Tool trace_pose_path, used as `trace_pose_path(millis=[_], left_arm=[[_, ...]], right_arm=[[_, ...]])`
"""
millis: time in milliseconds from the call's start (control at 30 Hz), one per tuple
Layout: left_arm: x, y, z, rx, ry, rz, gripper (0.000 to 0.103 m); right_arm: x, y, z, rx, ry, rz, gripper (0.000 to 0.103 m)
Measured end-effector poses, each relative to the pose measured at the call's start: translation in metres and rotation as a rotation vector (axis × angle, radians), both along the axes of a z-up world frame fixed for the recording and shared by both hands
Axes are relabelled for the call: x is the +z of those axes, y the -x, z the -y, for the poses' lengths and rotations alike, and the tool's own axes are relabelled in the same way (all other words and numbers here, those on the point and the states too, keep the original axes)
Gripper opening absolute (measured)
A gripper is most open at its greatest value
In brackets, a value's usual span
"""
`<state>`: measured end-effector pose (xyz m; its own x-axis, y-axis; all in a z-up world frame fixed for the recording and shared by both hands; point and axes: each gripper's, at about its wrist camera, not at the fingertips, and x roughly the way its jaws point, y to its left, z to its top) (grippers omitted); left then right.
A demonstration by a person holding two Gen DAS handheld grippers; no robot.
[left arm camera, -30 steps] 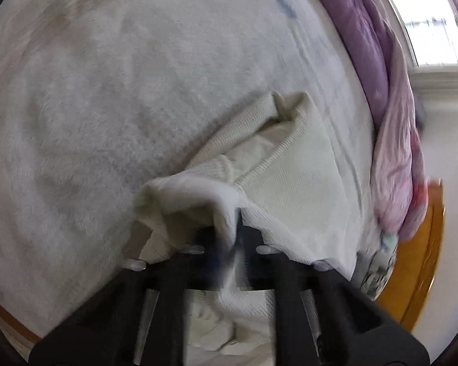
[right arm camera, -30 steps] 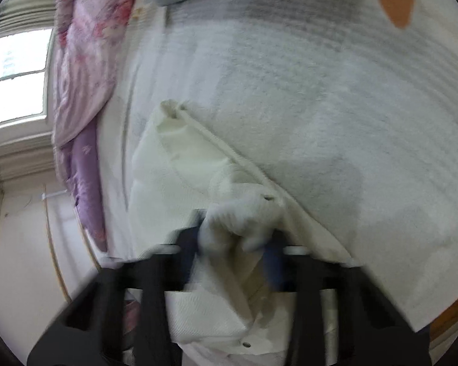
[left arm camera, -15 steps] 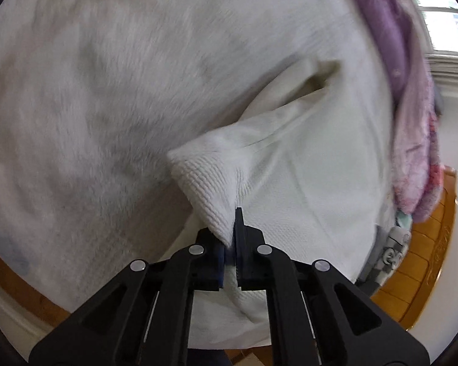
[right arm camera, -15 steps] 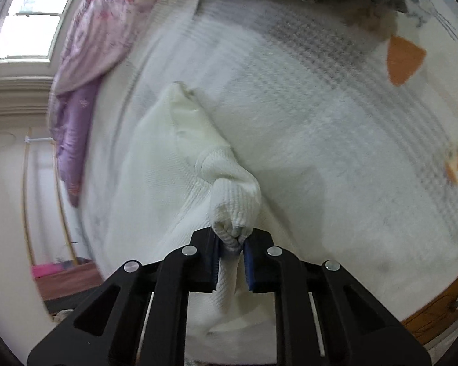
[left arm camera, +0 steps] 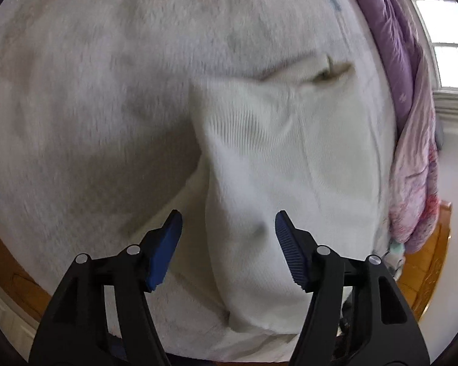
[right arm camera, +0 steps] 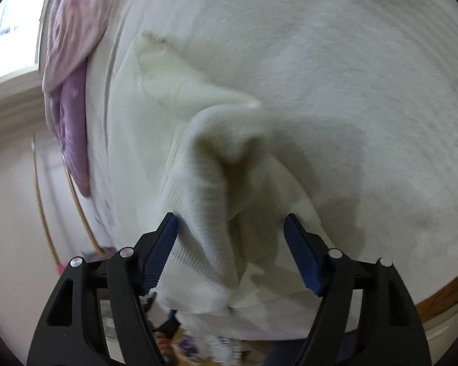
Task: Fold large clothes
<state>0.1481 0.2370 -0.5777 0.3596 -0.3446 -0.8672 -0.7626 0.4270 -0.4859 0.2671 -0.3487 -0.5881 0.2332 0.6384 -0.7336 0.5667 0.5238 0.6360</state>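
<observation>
A large cream knitted garment [left arm camera: 284,158] lies on a bed covered by a pale fuzzy blanket [left arm camera: 107,76]. In the left wrist view a fold of it sits between my spread jaws; my left gripper [left arm camera: 229,231] is open and holds nothing. In the right wrist view the same garment [right arm camera: 174,140] has a raised hump with a hollow just ahead of my right gripper [right arm camera: 232,235], which is open; its left blue pad [right arm camera: 161,250] touches the knit edge.
A purple and pink quilt [left arm camera: 409,116] is bunched along the bed's far side below a bright window [left arm camera: 448,45]; the quilt also shows in the right wrist view [right arm camera: 70,61]. The wooden bed frame [left arm camera: 433,262] and floor lie near the bed's edge.
Both grippers were shut on folds of the garment and held them up; now both are open and the cloth has dropped onto the bed. Both views are blurred by motion.
</observation>
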Motion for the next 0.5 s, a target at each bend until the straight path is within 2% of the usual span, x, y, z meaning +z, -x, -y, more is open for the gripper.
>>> trace_pose_path(millis=[33, 67, 100, 167, 233, 333, 400, 500], left_arm=[[0.000, 0.000, 0.002, 0.002, 0.003, 0.012, 0.039], [0.000, -0.002, 0.008, -0.008, 0.003, 0.018, 0.027], [0.001, -0.005, 0.012, -0.025, -0.013, 0.007, 0.005], [0.008, -0.010, 0.018, -0.062, -0.047, -0.013, 0.004], [0.021, -0.011, 0.018, -0.087, -0.018, -0.009, 0.004], [0.039, -0.006, 0.018, -0.147, -0.008, 0.015, 0.004], [0.035, -0.001, 0.017, -0.181, 0.008, 0.003, 0.004], [0.005, 0.003, 0.012, -0.163, 0.024, -0.062, 0.005]], right_arm=[[0.008, -0.006, -0.003, 0.030, 0.039, 0.037, 0.031], [0.013, -0.011, -0.006, 0.064, 0.073, 0.054, 0.021], [0.020, -0.017, -0.011, 0.117, 0.118, 0.060, 0.006], [0.033, -0.019, -0.013, 0.175, 0.154, 0.072, 0.005], [0.052, -0.017, -0.005, 0.175, 0.135, 0.095, 0.004], [0.081, -0.012, 0.005, 0.200, 0.190, 0.130, 0.004], [0.073, -0.010, 0.009, 0.190, 0.209, 0.102, 0.004], [0.032, 0.001, 0.006, 0.132, 0.135, -0.018, 0.012]])
